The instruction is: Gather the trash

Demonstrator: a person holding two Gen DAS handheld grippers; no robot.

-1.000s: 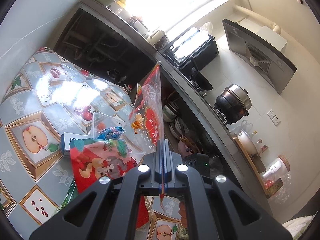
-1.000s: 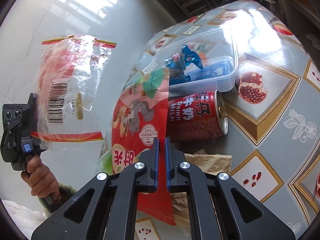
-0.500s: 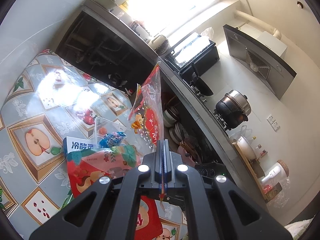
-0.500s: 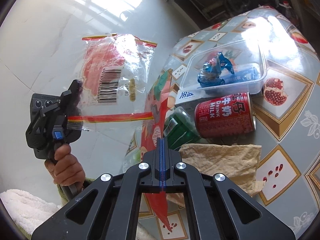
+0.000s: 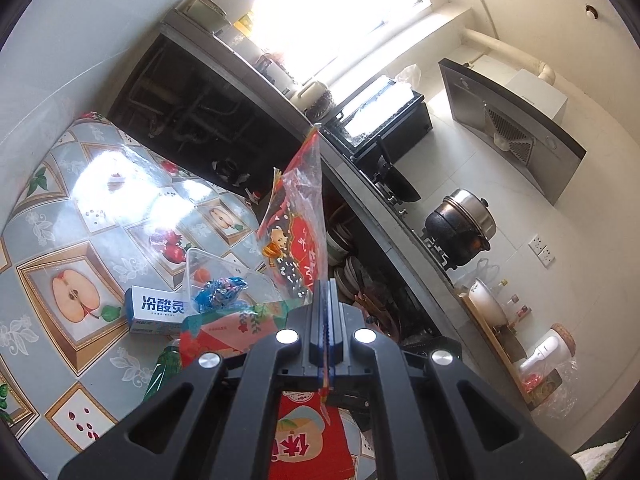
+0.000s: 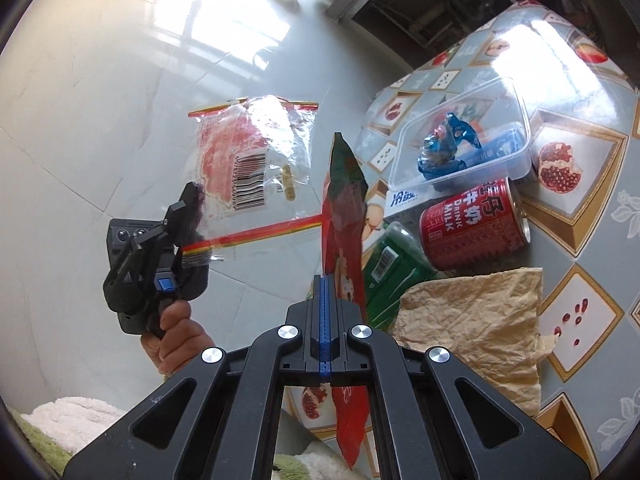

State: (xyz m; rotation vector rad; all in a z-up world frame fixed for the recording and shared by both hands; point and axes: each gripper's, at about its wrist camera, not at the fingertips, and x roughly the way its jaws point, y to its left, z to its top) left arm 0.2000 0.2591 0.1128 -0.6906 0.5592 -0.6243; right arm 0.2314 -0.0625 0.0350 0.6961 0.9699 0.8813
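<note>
My left gripper (image 5: pixel 327 286) is shut on the edge of a clear plastic bag (image 5: pixel 298 224) with red print, which stands up in front of it. From the right wrist view that left gripper (image 6: pixel 188 240) pinches the bag (image 6: pixel 248 168) by its striped zip edge, off the table over the floor. My right gripper (image 6: pixel 326 280) is shut on a red snack wrapper (image 6: pixel 344 208), held edge-on above the table's corner. On the table lie a red milk can (image 6: pixel 472 228), a green bottle (image 6: pixel 394 268), crumpled brown paper (image 6: pixel 472 320) and a clear tub (image 6: pixel 500 104) with a blue wrapper (image 6: pixel 444 148) inside.
The table (image 6: pixel 592 216) has a fruit-patterned cloth. A white-blue box (image 5: pixel 156 312) lies beside the tub. A kitchen counter with a pot (image 5: pixel 460 228) and a range hood (image 5: pixel 516 128) runs behind. A pale tiled floor (image 6: pixel 100 100) lies left of the table.
The right gripper's jaws closed on the red wrapper and lifted it off the pile, turning it edge-on. The left gripper kept holding the clear bag almost still.
</note>
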